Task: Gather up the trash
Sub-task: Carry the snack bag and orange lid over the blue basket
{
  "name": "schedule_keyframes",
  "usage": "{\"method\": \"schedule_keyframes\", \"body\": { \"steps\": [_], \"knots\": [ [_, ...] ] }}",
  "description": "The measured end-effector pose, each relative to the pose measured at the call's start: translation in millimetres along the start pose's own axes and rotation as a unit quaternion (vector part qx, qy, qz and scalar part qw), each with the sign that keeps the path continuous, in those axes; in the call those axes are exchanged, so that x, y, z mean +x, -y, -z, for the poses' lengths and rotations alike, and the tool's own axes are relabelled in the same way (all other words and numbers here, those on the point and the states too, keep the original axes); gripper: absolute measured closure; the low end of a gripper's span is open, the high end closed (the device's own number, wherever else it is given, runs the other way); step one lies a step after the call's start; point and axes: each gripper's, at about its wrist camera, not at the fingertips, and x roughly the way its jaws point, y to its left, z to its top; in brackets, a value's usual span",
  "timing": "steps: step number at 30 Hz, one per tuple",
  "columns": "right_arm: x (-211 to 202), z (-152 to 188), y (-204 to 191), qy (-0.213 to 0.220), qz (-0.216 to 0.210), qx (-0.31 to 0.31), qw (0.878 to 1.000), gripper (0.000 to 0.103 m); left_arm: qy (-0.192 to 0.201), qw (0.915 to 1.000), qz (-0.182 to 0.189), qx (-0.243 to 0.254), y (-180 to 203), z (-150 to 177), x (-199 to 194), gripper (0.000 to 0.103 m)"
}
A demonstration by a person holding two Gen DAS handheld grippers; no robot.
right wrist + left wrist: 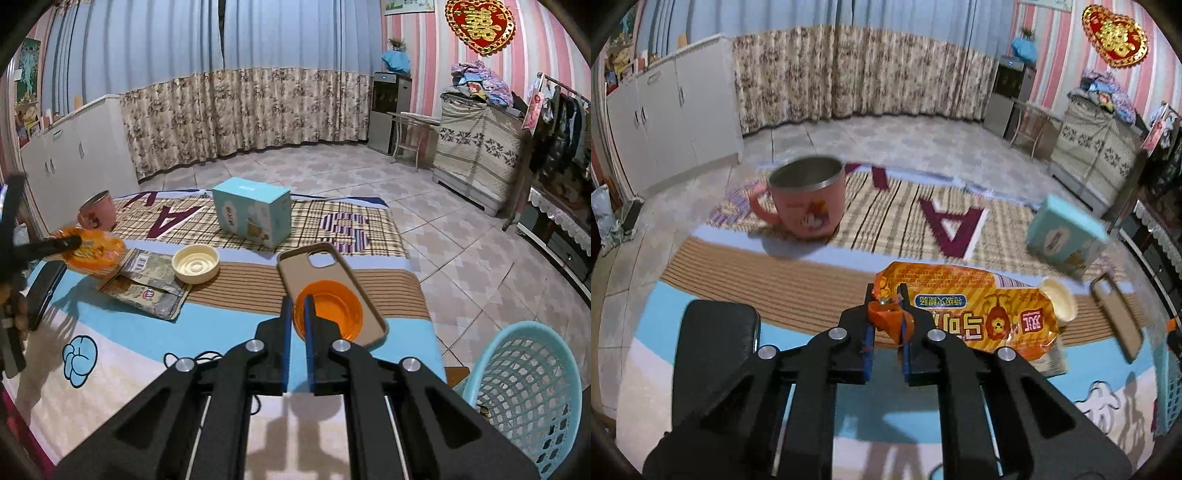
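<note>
Pinching the crimped end of the orange printed snack wrapper [964, 314], the left gripper [886, 314] has its jaws clenched on a bunched fold of foil, and the wrapper trails out to the right of the jaws, seemingly lifted off the patterned bedsheet [812, 273]; left of the jaws lies a black phone [716, 343], ahead and to the left stands a pink steel-lined mug [807, 201], just past the wrapper's far end sits a cream plastic lid [1058, 299], and ahead to the right a pale blue cardboard box [1067, 238]; none of these look like trash except perhaps the lid, so the carry should swing clear of the mug.

Moving rightward, the right gripper [297, 314] has its jaws closed nearly together on the near rim of an orange plastic lid [327, 308], which rests on a beige phone case [332, 291] directly ahead of the jaws; the grip looks thin, so lifting straight up before turning would keep the case from dragging along; left of the jaws lie a crumpled grey sachet [147, 284] and the cream lid, probably the next pickups; low to the right of the jaws stands the light blue mesh plastic basket [524, 391], the likely drop point; both pieces should be held over its mouth before either grip lets go.
</note>
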Motion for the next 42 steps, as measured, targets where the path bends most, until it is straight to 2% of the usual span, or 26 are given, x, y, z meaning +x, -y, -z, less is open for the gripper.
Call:
{"method": "schedule_keyframes", "body": {
  "steps": [6, 12, 21, 29, 36, 42],
  "knots": [
    [-5.8, -1.8, 3.8, 0.011, 0.003, 0.003, 1.0, 0.096, 0.041, 0.9987, 0.003, 0.029, 30.6, -2.3, -41.7, 0.094],
    [-19.9, -5.0, 20.3, 0.027, 0.021, 0.015, 0.999, 0.096, 0.054, 0.9971, 0.022, 0.05, 61.9, 1.0, -58.2, 0.094],
    [-58.0, -4.2, 74.1, 0.038, 0.102, 0.033, 0.994, 0.096, 0.064, 0.9913, 0.069, 0.092, 129.6, 8.9, -75.1, 0.094],
    [-87.4, 9.4, 122.4, 0.043, 0.159, 0.063, 0.984, 0.096, 0.06, 0.9824, 0.109, 0.139, 196.2, 28.4, -82.5, 0.093],
    [-113.4, 28.2, 159.1, 0.049, 0.184, 0.095, 0.977, 0.096, 0.046, 0.9715, 0.155, 0.173, 257.0, 53.5, -86.6, 0.094],
    [-116.8, 47.0, 196.0, 0.044, 0.193, 0.142, 0.97, 0.096, 0.034, 0.9606, 0.186, 0.204, 311.9, 81.6, -89.9, 0.094]
  ]
}}
